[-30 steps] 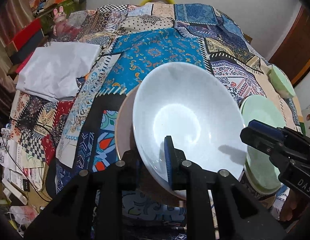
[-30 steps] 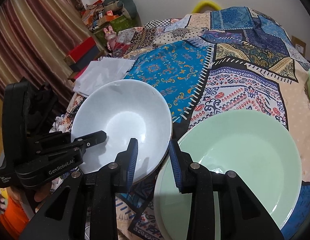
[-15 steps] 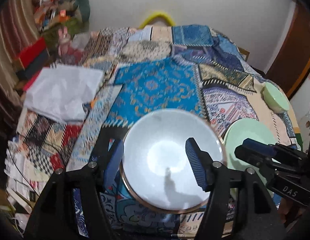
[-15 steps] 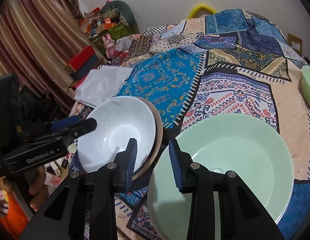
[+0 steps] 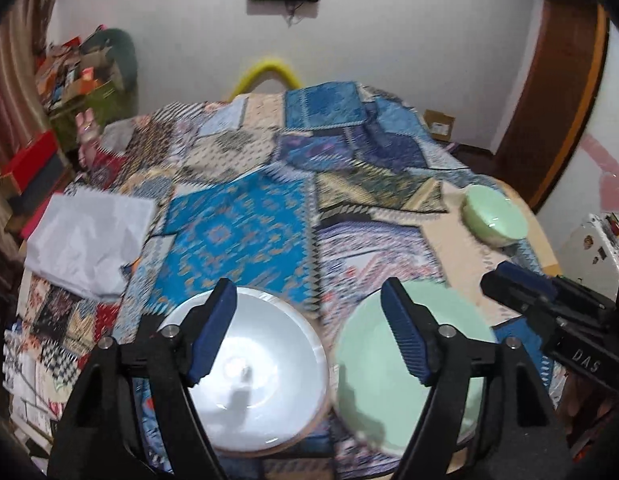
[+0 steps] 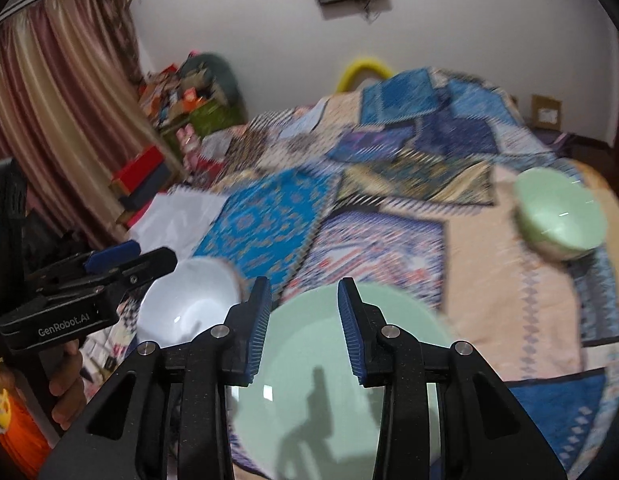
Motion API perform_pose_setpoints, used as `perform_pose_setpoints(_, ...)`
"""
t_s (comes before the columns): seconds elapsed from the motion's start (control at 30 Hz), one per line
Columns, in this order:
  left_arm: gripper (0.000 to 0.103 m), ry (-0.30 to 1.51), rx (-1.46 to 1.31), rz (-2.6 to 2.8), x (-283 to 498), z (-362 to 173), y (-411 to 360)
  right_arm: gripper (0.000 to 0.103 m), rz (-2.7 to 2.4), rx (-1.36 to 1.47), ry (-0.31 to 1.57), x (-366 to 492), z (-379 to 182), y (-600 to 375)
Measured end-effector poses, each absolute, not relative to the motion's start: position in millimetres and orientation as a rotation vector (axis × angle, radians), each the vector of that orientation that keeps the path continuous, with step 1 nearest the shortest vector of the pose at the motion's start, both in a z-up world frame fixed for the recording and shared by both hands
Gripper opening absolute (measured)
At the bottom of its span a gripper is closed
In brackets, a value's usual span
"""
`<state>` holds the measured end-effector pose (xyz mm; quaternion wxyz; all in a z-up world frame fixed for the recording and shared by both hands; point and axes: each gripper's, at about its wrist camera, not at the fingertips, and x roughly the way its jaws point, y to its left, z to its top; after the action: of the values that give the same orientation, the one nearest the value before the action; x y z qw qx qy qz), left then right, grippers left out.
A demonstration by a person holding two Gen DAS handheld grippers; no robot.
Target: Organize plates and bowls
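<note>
A white bowl (image 5: pixel 261 368) rests in a tan-rimmed plate near the table's front edge. A large pale green plate (image 5: pixel 385 384) lies just to its right. My left gripper (image 5: pixel 309 332) hovers above both, its jaws opening wide with nothing between them. In the right wrist view my right gripper (image 6: pixel 305 324) hangs over the green plate (image 6: pixel 333 368), its jaws opening a little and holding nothing. The white bowl (image 6: pixel 189 304) shows to its left. A small green bowl (image 5: pixel 493 216) (image 6: pixel 561 216) stands far right.
A patchwork cloth (image 5: pixel 237 232) covers the round table. A white folded sheet (image 5: pixel 89 240) lies at the left edge. Boxes and clutter (image 5: pixel 81 80) stand beyond the table's left side, against a curtain. A person's hand (image 6: pixel 65 384) holds the left gripper.
My left gripper has let go of the white bowl, opened wide and risen back. The bowl now sits in the tan plate. My right gripper has also lifted back, its gap slightly wider.
</note>
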<state>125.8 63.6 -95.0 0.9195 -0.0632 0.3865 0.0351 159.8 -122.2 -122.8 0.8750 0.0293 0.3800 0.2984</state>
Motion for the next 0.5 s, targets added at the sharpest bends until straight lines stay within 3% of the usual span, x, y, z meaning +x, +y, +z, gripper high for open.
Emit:
perform_pose_setpoints(0.17, 0.084, 0.767, -0.088, 0.006, 146, -83, 20, 0.043, 0.521, 0.085, 0.727, 168, -105, -172)
perform_pose_setpoints(0.5, 0.09, 0.797, -0.026, -0.129, 205, -86, -66, 0.044, 0.338, 0.128, 0.743, 195, -114, -259)
